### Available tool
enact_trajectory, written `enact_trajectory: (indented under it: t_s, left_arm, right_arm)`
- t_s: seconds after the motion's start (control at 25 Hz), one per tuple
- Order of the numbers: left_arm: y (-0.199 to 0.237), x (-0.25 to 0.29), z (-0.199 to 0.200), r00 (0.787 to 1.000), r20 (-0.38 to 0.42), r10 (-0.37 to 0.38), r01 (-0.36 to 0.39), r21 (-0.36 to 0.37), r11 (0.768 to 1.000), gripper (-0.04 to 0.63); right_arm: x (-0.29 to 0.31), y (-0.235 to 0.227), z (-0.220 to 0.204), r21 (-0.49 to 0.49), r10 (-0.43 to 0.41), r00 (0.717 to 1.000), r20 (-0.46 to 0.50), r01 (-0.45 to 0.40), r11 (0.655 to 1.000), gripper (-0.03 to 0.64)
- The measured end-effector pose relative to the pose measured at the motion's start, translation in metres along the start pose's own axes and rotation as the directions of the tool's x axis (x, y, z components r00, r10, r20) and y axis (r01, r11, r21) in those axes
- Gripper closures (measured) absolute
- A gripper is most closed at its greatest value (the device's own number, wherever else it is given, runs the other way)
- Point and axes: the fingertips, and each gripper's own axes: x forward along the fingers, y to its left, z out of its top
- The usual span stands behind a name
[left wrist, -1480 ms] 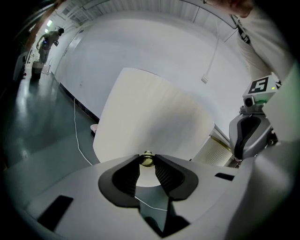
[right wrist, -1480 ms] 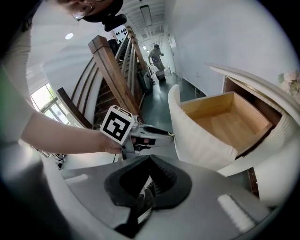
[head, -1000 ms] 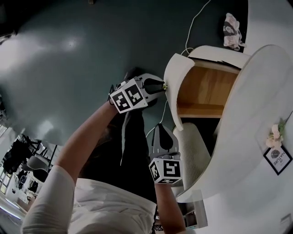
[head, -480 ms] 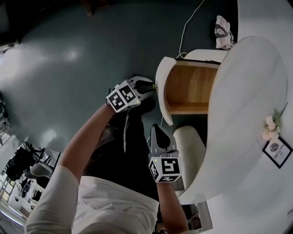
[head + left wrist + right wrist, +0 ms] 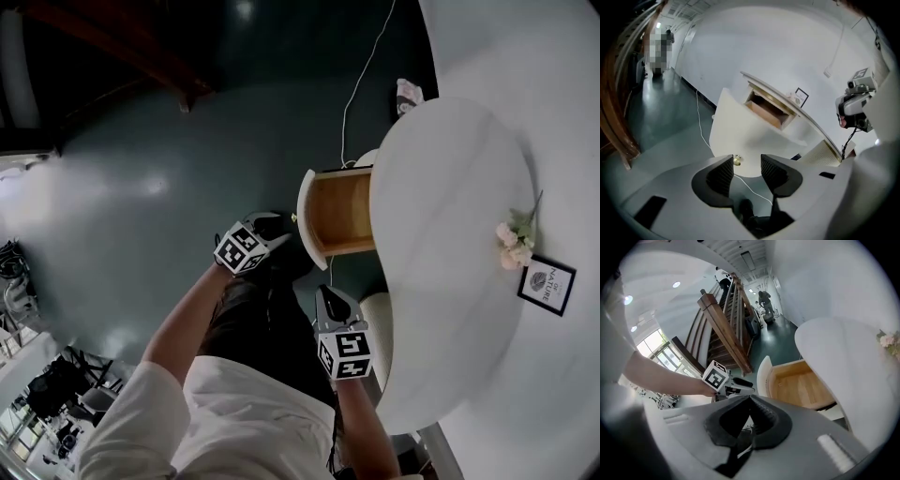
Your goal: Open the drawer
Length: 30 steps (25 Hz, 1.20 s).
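Drawer [image 5: 339, 214] open, just beyond left gripper [image 5: 277, 228], jaws just opened, empty

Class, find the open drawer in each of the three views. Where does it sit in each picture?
Head view: drawer just above centre, wooden inside showing.
Left gripper view: drawer near the middle, its white front facing the camera.
Right gripper view: drawer right of centre, low.
Shared landmark: the white tabletop over it.

Framed card [image 5: 548, 286]: print too small to read; no other legible text
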Motion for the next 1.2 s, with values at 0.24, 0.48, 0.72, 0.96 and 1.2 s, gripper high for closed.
enact_trajectory:
  t_s: [0.24,0.48,0.72,0.96,1.2]
  left_arm:
    - [-0.036,-0.041,0.042,1.0,0.028,0.006,-0.005,-0.036,0.999,0.41]
    - [-0.076,-0.081,0.075,0.999,0.051,-0.003,0.005,-0.037,0.999,0.411]
    - [-0.118,-0.128,0.114,0.996,0.093,-0.006,0.002,0.039,0.999,0.411]
    - [-0.168,-0.175,0.153,0.984,0.173,-0.035,0.015,0.115,0.993,0.415]
    - [-0.196,-0.217,0.171,0.977,0.207,-0.053,0.035,0.09,0.995,0.437]
  right_arm:
    - [-0.049,0.001,0.034,0.001,-0.024,0.998,0.057,0.024,1.0,0.606]
    - [-0.091,0.005,0.071,-0.022,-0.056,0.989,0.134,0.06,0.998,0.606]
    - [-0.138,0.015,0.097,-0.041,-0.071,0.976,0.208,0.081,0.996,0.606]
    - [-0.19,0.025,0.111,0.023,-0.067,0.958,0.28,0.063,0.998,0.606]
    - [-0.231,0.036,0.124,0.093,-0.112,0.931,0.347,0.085,0.992,0.605]
